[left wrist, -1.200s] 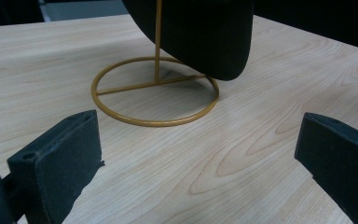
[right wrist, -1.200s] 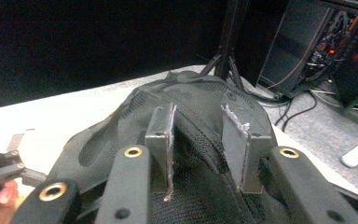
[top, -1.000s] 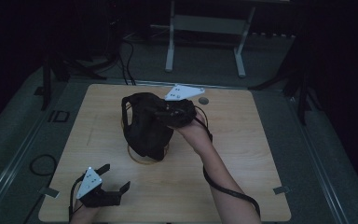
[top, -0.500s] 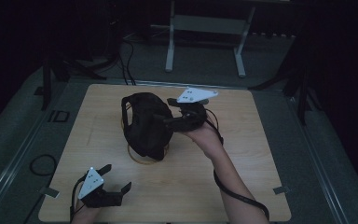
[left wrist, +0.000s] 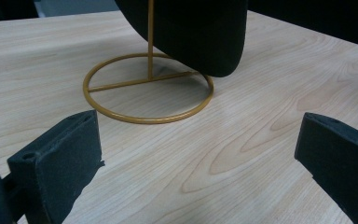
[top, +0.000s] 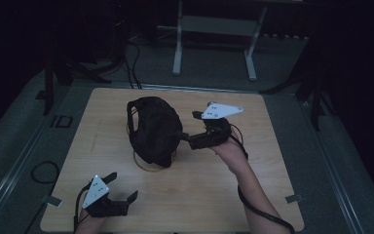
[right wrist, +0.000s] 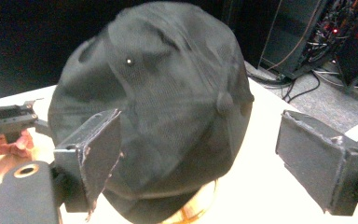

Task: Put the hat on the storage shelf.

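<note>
A black cap (top: 153, 127) sits on a gold wire stand whose ring base (top: 151, 165) rests on the middle of the wooden table (top: 214, 195). My right gripper (top: 189, 129) is level with the cap's right side, open, its jaws pointing left at it. One jaw tip looks very close to the fabric. In the right gripper view the cap (right wrist: 158, 102) lies beyond the wide-open right gripper (right wrist: 205, 158). My left gripper (top: 123, 185) stands open near the front left edge. The left gripper view has the ring base (left wrist: 147, 88) and cap (left wrist: 200, 32) ahead of the open left gripper (left wrist: 200, 158).
A metal frame (top: 214, 44) and cables (top: 131, 58) stand on the dark floor beyond the table's far edge. Bare wood lies to the right of and in front of the cap. Computer gear and cables (right wrist: 307, 42) are behind the cap in the right gripper view.
My right gripper has drawn back from the cap's top to its right side, moving right and toward the person. The left gripper has barely moved.
</note>
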Action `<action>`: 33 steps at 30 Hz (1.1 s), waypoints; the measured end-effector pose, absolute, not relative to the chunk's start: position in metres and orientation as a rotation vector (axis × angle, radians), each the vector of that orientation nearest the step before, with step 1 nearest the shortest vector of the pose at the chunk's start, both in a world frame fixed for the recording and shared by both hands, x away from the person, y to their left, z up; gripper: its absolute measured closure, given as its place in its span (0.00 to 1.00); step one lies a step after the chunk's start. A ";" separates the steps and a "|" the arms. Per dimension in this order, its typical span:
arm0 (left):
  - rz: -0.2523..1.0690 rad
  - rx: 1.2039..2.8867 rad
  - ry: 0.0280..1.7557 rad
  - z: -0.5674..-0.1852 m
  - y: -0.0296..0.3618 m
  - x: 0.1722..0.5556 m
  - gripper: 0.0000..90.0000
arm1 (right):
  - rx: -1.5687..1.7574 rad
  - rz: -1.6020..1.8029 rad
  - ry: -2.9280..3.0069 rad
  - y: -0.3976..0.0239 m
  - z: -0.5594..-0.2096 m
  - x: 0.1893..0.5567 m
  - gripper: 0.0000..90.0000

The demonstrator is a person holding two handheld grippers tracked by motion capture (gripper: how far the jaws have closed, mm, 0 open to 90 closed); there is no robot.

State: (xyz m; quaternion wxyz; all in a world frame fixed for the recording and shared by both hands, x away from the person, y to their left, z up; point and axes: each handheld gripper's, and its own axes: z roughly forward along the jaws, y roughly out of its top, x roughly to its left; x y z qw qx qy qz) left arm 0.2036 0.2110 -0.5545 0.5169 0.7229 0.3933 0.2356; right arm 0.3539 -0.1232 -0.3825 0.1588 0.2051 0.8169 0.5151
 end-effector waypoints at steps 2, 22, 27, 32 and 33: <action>0.562 1.737 0.944 -0.555 0.211 0.204 0.01 | 0.583 1.475 2.336 -0.127 -0.386 0.351 0.16; 0.564 1.747 0.943 -0.556 0.210 0.204 0.01 | 0.599 1.465 2.347 -0.162 -0.439 0.329 0.16; 0.565 1.750 0.942 -0.556 0.210 0.204 0.01 | 0.626 1.452 2.368 -0.170 -0.456 0.323 0.16; 0.565 1.748 0.943 -0.556 0.210 0.204 0.01 | 0.628 1.475 2.349 -0.180 -0.469 0.318 0.16; 0.563 1.748 0.942 -0.556 0.210 0.204 0.01 | 0.623 1.475 2.350 -0.182 -0.471 0.317 0.16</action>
